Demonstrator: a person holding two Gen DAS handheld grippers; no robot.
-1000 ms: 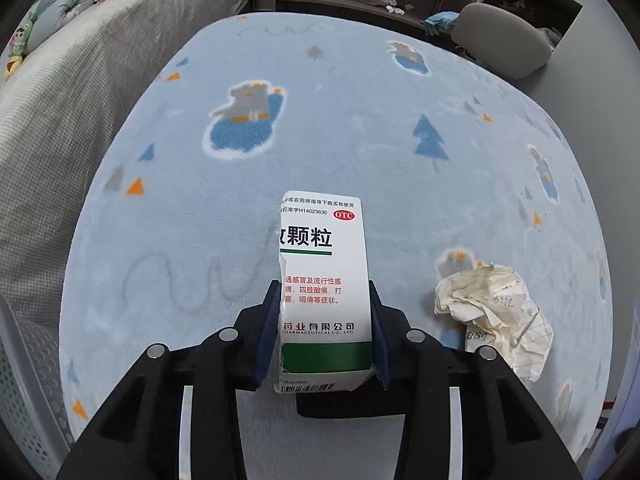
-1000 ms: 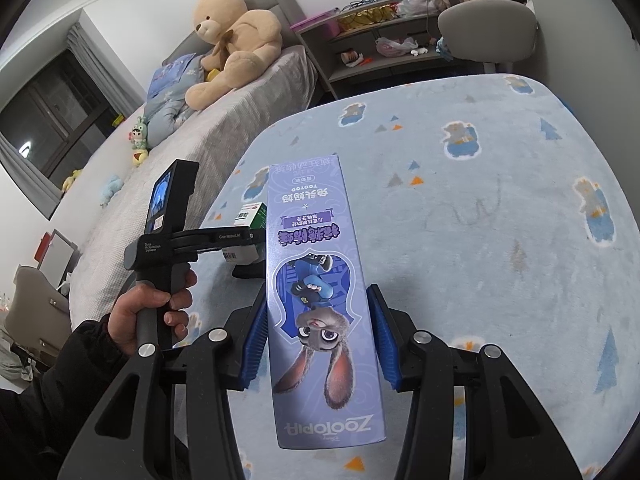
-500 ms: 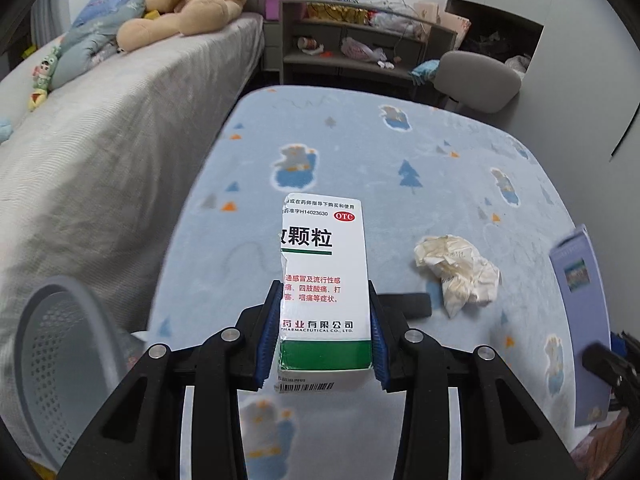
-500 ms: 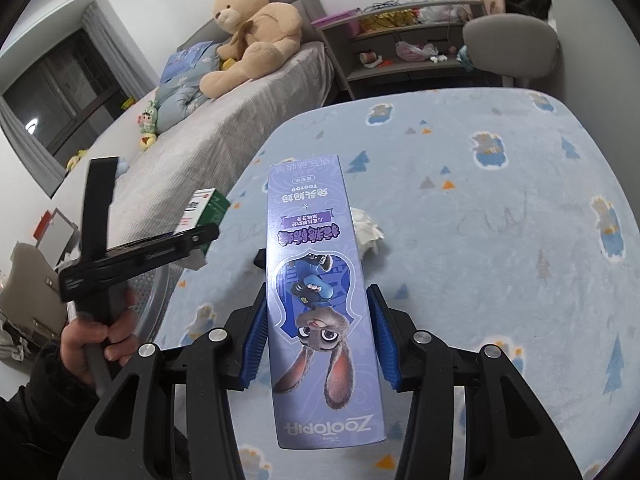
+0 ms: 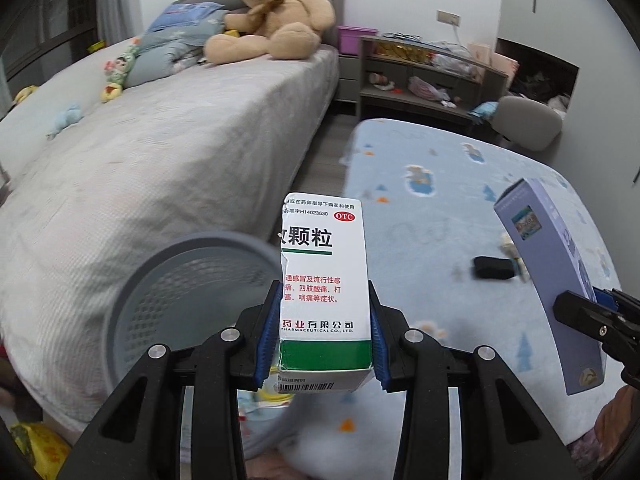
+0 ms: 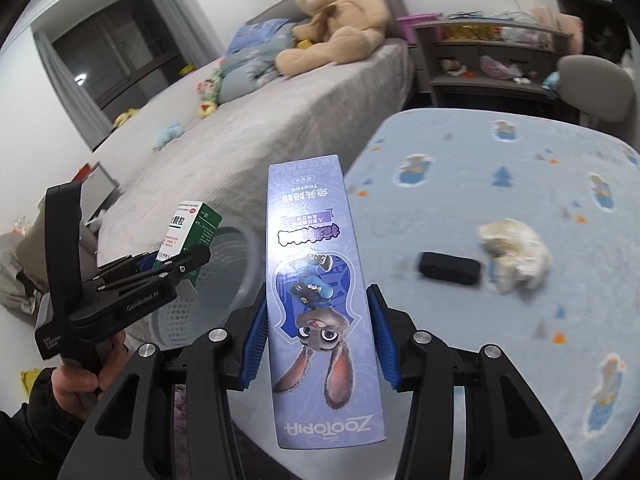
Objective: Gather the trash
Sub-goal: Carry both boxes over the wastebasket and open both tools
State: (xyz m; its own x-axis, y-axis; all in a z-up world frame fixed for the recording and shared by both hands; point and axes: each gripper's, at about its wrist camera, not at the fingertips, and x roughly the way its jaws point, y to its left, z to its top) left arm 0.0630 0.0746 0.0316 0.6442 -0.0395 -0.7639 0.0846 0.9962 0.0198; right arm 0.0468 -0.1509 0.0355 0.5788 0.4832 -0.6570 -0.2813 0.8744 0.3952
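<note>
The left gripper (image 5: 322, 332) is clamped on a white-and-green medicine box (image 5: 325, 280), blue pads pressed against both its sides. In the left wrist view, the grey mesh wastebasket (image 5: 192, 300) sits at 9 o'clock from the box, beside the bed (image 5: 160, 168). The right gripper (image 6: 318, 344) is closed around a purple Zootopia box (image 6: 320, 300), held lengthwise between its pads. In the right wrist view, a crumpled paper wad (image 6: 516, 254) lies on the blue blanket (image 6: 520, 168) at 2 o'clock, just beside a small black object (image 6: 448, 268).
</note>
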